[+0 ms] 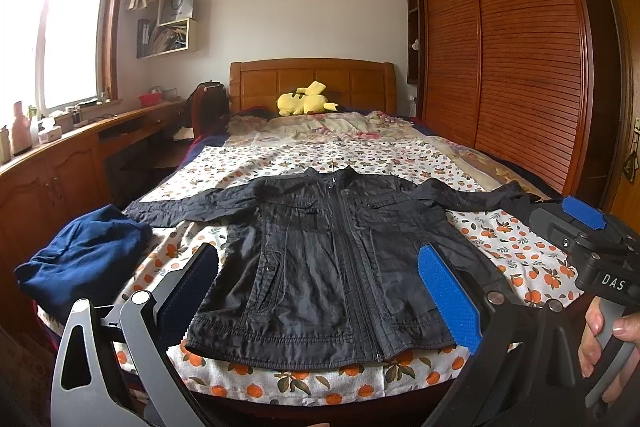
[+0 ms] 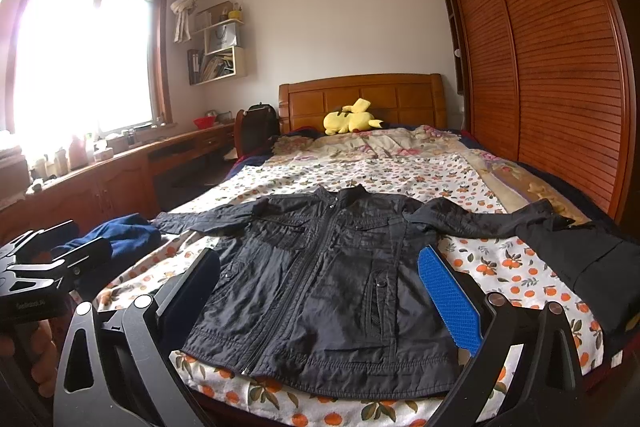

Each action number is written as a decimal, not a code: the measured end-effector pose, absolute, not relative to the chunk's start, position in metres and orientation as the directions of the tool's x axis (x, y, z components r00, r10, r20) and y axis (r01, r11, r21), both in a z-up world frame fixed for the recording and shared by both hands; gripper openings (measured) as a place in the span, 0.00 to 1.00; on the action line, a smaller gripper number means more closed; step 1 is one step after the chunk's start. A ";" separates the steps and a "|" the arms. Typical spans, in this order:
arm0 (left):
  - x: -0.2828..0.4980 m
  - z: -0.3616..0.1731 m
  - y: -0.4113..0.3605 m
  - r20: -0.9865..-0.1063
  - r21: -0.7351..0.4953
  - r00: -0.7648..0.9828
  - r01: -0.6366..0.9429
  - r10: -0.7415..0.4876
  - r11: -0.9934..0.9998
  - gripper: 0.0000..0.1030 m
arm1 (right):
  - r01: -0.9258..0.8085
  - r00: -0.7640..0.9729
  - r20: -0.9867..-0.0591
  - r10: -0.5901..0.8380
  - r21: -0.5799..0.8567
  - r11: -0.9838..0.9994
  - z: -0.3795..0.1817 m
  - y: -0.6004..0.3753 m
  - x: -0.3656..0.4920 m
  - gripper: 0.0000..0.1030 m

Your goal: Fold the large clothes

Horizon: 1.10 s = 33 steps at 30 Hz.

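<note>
A black zip-up jacket (image 1: 332,251) lies flat and face up on the bed, sleeves spread to both sides, hem toward me. It also shows in the right wrist view (image 2: 320,279). My left gripper (image 1: 316,259) is open and empty, held above the jacket's hem. My right gripper (image 2: 320,263) is open and empty, also above the hem. The right gripper shows at the right edge of the left wrist view (image 1: 584,227). The left gripper shows at the left edge of the right wrist view (image 2: 56,259).
The bed (image 1: 280,383) has an orange-print sheet. A dark blue garment (image 1: 84,259) lies bunched at its left edge; a black cloth (image 2: 580,259) lies at the right. A yellow plush toy (image 1: 306,101) sits by the headboard. A wooden wardrobe (image 1: 520,67) stands right, a desk (image 1: 60,155) left.
</note>
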<state>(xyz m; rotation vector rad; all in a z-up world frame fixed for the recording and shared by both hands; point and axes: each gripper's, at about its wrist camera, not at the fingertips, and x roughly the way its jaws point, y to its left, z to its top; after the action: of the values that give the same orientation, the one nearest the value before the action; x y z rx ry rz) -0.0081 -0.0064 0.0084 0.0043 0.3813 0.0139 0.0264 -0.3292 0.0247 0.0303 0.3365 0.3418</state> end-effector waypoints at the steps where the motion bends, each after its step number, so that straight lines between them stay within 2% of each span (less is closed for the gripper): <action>1: -0.008 0.008 -0.006 -0.373 0.008 0.928 -0.014 0.016 1.000 0.98 | -0.325 0.886 -0.320 0.336 0.089 0.942 0.025 -0.328 0.027 0.93; 33: -0.019 0.017 -0.010 -0.343 0.023 0.939 -0.008 0.015 1.000 0.98 | -0.328 0.888 -0.312 0.339 0.089 0.940 0.030 -0.329 0.021 0.93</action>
<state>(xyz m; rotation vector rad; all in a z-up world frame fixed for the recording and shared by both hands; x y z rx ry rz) -0.0189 -0.0102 0.0166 0.0217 0.3502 0.0117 0.0213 -0.3292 0.0305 0.0338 0.3301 0.3468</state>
